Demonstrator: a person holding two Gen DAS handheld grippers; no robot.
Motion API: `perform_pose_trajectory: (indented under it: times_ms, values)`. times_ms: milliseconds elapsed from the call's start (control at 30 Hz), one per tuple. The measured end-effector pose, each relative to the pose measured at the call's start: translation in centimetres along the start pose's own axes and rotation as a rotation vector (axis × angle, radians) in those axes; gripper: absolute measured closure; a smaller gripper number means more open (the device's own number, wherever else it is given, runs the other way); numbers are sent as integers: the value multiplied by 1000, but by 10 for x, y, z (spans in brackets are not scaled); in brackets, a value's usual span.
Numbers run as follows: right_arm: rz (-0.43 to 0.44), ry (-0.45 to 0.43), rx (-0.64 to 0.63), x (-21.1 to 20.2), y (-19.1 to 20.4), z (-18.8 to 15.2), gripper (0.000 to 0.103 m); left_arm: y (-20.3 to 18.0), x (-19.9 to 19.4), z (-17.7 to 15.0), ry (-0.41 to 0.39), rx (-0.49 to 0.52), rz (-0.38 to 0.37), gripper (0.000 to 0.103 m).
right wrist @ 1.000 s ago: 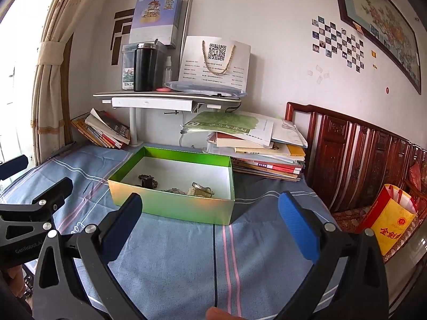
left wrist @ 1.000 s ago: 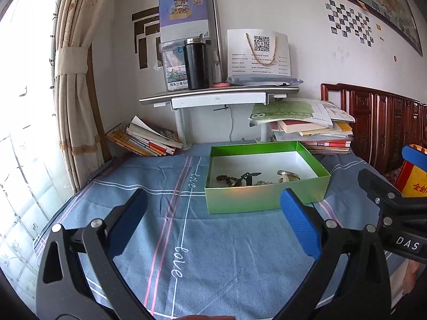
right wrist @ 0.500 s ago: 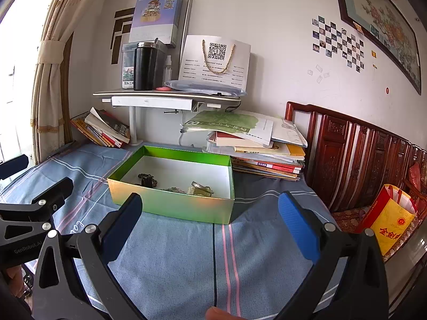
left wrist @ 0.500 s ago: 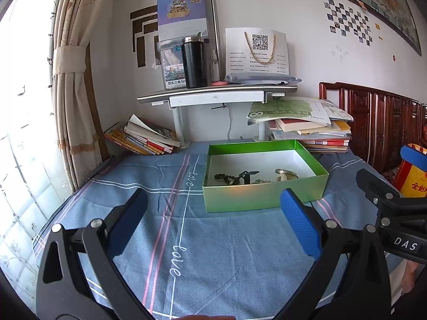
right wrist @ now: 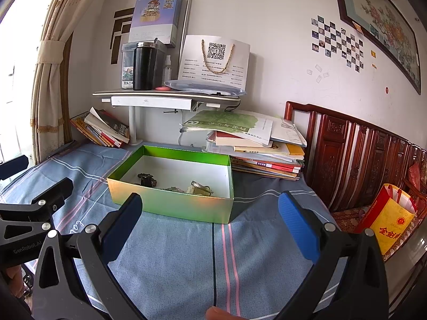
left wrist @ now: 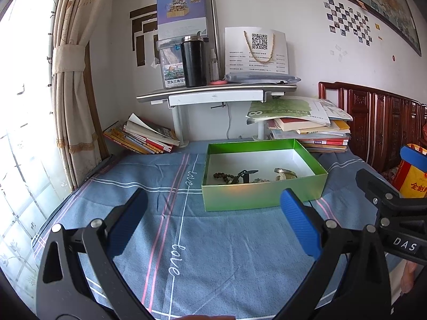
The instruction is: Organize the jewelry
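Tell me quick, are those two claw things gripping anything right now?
Left gripper: open, holding nothing, short of the green box.
Right gripper: open, holding nothing.

Left gripper (left wrist: 213,210), right gripper (right wrist: 209,212): black frames, silver screws, blue ribbed pads (left wrist: 299,226); white "DAS", "GenRobot.AI" lettering.

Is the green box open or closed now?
Open: the green box has no lid on, and the jewelry lies visible on its white floor.

We see green box (left wrist: 263,194) open, white inside, flat on bed; dark bead strand (left wrist: 223,177), black clip (left wrist: 246,174), metallic pcs (left wrist: 285,172) inside.
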State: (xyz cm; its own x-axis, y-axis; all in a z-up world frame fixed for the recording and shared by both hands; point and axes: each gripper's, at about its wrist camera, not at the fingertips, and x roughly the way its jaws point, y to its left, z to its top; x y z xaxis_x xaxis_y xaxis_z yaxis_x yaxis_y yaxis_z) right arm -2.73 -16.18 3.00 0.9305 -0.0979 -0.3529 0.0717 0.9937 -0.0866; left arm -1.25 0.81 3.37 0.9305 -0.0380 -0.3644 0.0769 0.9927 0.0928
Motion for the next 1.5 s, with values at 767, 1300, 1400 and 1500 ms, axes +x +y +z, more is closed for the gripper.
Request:
perform_pose_trajectory:
  times_ms: [767,1300,1400,1500]
  values:
    - [-3,4,2,0,0,-3,3,-4,-1,-3,8,2,-10,4]
    - [-3,5,3,-1,0,-3,3,-3,0,-4,18,4,-18,4]
    - [-2,4,1,-1,0,-3,3,-3,0,-5,21,4,-18,4]
    - [-2,5,2,-1,1,-3,3,-3,0,-4,23,5,-19,4]
